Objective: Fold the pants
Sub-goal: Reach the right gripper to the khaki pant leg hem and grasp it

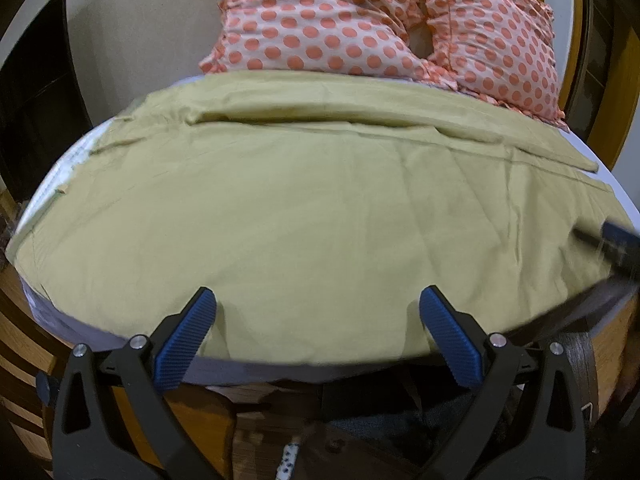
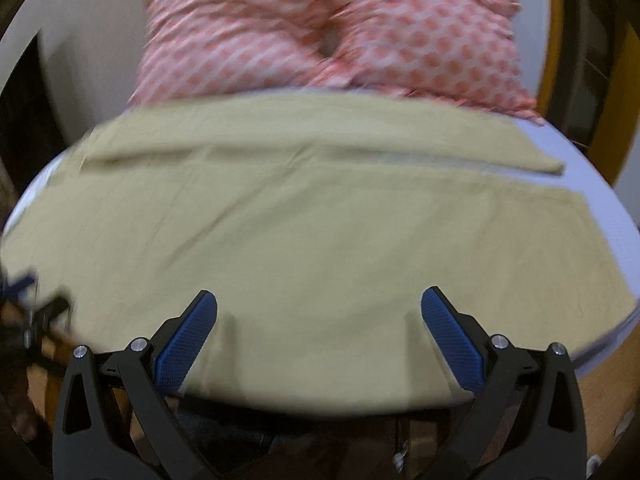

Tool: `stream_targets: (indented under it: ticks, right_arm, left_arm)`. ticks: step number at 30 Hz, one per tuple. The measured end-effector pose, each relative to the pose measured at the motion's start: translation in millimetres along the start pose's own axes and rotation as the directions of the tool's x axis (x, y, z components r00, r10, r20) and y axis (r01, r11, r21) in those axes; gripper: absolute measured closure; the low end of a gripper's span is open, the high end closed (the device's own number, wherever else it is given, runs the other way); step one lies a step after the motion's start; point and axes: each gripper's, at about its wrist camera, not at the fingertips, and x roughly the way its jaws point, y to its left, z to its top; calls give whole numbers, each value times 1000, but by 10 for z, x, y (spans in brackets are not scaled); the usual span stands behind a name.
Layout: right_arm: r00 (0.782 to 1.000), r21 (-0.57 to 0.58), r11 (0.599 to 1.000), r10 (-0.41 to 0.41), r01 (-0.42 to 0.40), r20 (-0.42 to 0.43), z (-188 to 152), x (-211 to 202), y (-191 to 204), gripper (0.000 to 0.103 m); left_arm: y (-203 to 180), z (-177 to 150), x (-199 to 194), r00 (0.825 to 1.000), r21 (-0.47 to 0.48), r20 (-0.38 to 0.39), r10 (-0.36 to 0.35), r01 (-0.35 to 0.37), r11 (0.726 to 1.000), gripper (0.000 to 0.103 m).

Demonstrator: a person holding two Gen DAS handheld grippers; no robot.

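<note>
Nearest, the left gripper (image 1: 318,300) hangs just past the near edge of the bed (image 1: 624,204), its two blue-padded fingers (image 1: 184,344) spread wide with nothing between them. It points level toward the head of the bed, tips over the near hem of the pants (image 1: 300,208); whether they touch the cloth is hard to tell. The right gripper (image 2: 319,300) holds the same pose farther along that edge, fingers (image 2: 454,344) also spread wide and empty, tips over the hem. Its view is blurred. Each gripper shows as a dark blur at the side of the other's view, the right one (image 1: 616,248) at the far right edge, the left one (image 2: 24,304) at the far left.

The pants, khaki-green, lie flat across the white sheet, running left to right and covering most of the bed's width. The nearer leg is broad and lightly creased; the farther leg (image 2: 320,136) lies alongside it, a narrow gap between them toward the right, both cuffs ending short of the right side.

Beyond the pants, two pillows (image 1: 380,28) with orange dots lean at the head, touching each other, against a pale wall (image 1: 140,28).
</note>
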Motion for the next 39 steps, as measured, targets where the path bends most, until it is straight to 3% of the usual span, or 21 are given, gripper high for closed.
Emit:
stream_targets:
  ticks: [3, 5, 7, 10, 13, 17, 20, 22, 23, 27, 29, 30, 33, 34, 36, 39]
  right_arm:
    - [997, 142, 988, -73, 67, 39, 578, 26, -466, 1]
    - [990, 256, 957, -142, 136, 6, 1052, 236, -827, 2]
    - [980, 344, 918, -189, 196, -53, 1477, 582, -1151, 17]
    - [948, 446, 838, -258, 316, -187, 1938, 1255, -1572, 29]
    - [915, 530, 751, -271, 395, -298, 2163, 1841, -1918, 45]
    - [889, 606, 652, -306, 456, -340, 2346, 2266, -2130, 45]
    - [866, 595, 630, -350, 499, -357, 2425, 2415, -2180, 44]
    - [835, 522, 652, -409, 550, -370, 2421, 2471, -2130, 52]
    - [829, 486, 672, -432, 558, -355, 2402, 2465, -2088, 57]
    - [877, 486, 729, -410, 481, -253, 2169, 2236, -2165, 87]
    - [924, 545, 748, -341, 379, -175, 2010, 2112, -2294, 92]
    - [946, 585, 747, -295, 317, -136, 1938, 2063, -2380, 94]
    - [980, 682, 707, -185, 187, -76, 1841, 1925, -2545, 98]
    - [991, 718, 690, -135, 95, -1, 1774, 1742, -2587, 98]
    - [991, 719, 695, -88, -15, 105, 1711, 1430, -2599, 99]
    - [957, 692, 683, 33, -232, 288, 1252, 576, -2554, 99]
  left_arm:
    - [62, 136, -56, 999, -14, 41, 10, -9, 1000, 2]
    - [111, 253, -49, 998, -38, 60, -4, 7, 999, 2]
    - [135, 319, -15, 998, -54, 62, -27, 31, 998, 2]
    - [114, 361, 63, 997, -62, 53, -47, 50, 997, 2]
    - [109, 392, 104, 997, -55, 58, -58, 62, 997, 2]
    - [112, 461, 146, 996, -38, 69, -55, 57, 998, 2]
    - [113, 508, 211, 996, -28, 66, -59, 61, 998, 2]
    - [106, 527, 268, 996, -26, 55, -63, 65, 998, 2]
    - [106, 533, 302, 996, -27, 49, -68, 69, 997, 2]
    - [111, 526, 383, 994, -44, 34, -101, 103, 994, 2]
    - [123, 518, 371, 992, -57, 41, -122, 124, 991, 2]
    - [136, 521, 357, 990, -64, 48, -135, 138, 988, 2]
    - [189, 538, 289, 985, -92, 75, -156, 163, 982, 2]
    - [208, 545, 261, 984, -101, 84, -155, 163, 981, 2]
    - [279, 544, 176, 980, -120, 116, -162, 176, 977, 2]
    - [435, 568, 80, 969, -158, 166, -181, 207, 965, 2]
